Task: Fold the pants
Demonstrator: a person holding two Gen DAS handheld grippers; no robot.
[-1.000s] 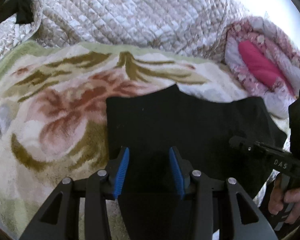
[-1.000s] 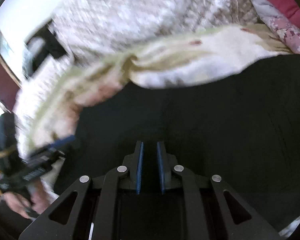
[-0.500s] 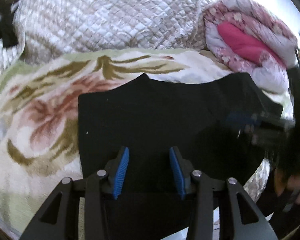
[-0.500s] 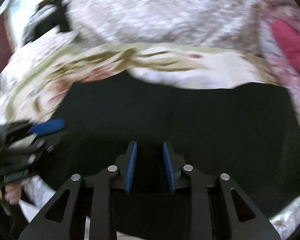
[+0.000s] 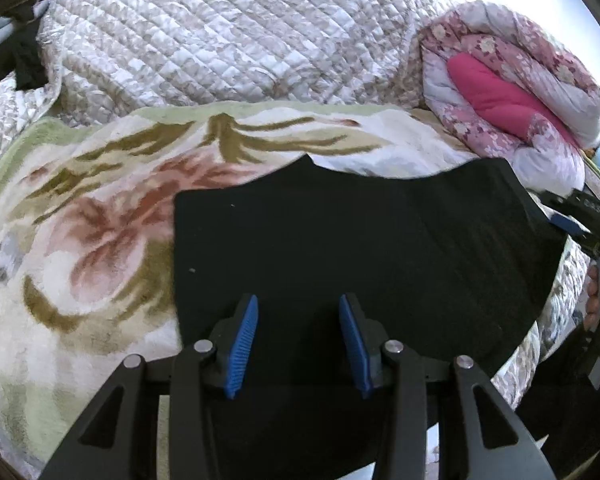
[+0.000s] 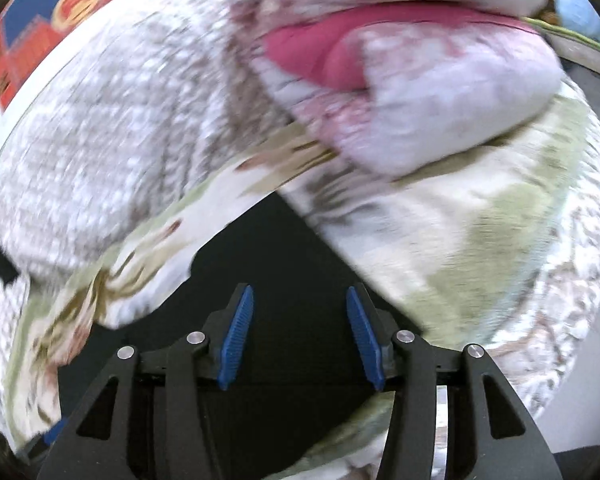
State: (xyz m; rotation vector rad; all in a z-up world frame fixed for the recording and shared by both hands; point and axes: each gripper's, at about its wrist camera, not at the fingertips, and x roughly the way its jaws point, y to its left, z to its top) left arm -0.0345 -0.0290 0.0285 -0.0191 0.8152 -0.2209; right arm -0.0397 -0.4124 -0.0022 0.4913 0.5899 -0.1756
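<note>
Pants [image 5: 352, 248]: black, lying flat on the flowery blanket [image 5: 100, 216], near its front edge, already folded into a wide block.
Left gripper [image 5: 298, 340]: jaws wide, holding nothing, over the near edge of the pants.
Right gripper [image 6: 300, 336]: jaws wide, holding nothing, over a far corner.
Best way, probably: pinch both layers at the edge, lift evenly, line up edges.
</note>
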